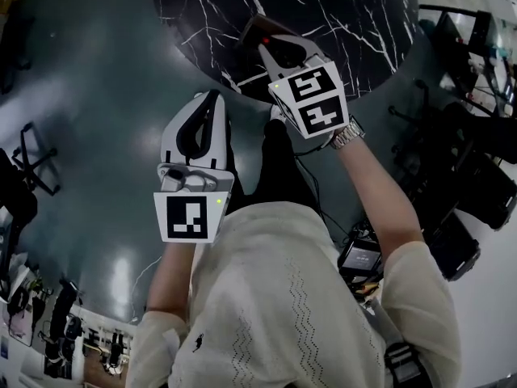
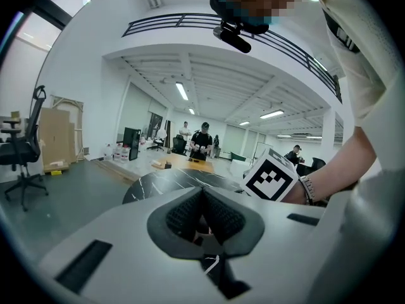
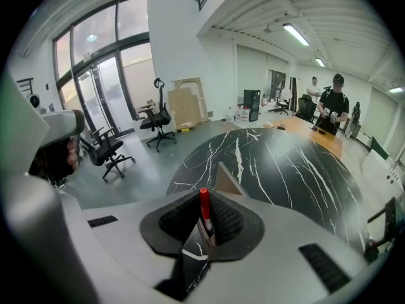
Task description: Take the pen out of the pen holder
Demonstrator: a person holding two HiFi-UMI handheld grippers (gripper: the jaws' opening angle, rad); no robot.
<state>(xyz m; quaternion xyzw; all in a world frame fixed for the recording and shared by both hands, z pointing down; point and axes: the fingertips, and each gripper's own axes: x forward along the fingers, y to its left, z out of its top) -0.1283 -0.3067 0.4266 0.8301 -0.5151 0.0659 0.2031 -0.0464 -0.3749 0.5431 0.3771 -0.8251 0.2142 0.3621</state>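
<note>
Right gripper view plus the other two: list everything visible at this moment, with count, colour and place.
table: one, round, black marble with white veins
pen holder: one, brown, on the table's near edge
pen: one, red, upright in the right gripper
office chairs: two, black, left of the table
cardboard sheets: a few, brown, behind the chairs
people: several, dark clothes, beyond the table
left gripper: one, white, jaws together, empty, held short of the table
right gripper: one, white, jaws shut on the pen, over the table's edge
</note>
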